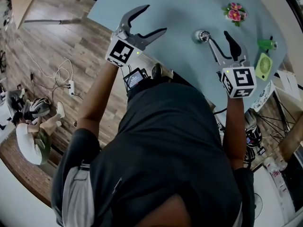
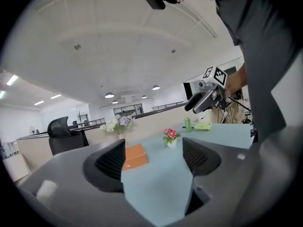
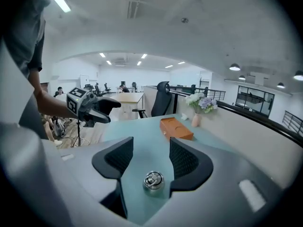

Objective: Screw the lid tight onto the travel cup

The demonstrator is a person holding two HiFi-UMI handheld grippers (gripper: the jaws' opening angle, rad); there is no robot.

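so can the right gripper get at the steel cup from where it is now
Probably yes. The right gripper has its jaws apart and empty, and the steel cup stands on the blue table just below them, with nothing in between. It looks to need only a short drop.

Your right gripper [image 3: 150,146]: jaws apart, nothing clamped.
Travel cup [image 3: 154,180]: shiny metal with a ring on top, upright on the table [image 3: 142,134]; you see it low in the gap between your jaws, clear of both pads.
Orange box [image 3: 176,128]: flat on the table, further out, towards its right edge.
Flower vase [image 3: 198,112]: beyond the box, at the right edge.
Your left gripper [image 3: 113,112]: above the table's left edge, jaws parted.
Office chair [image 3: 161,98]: past the far edge.
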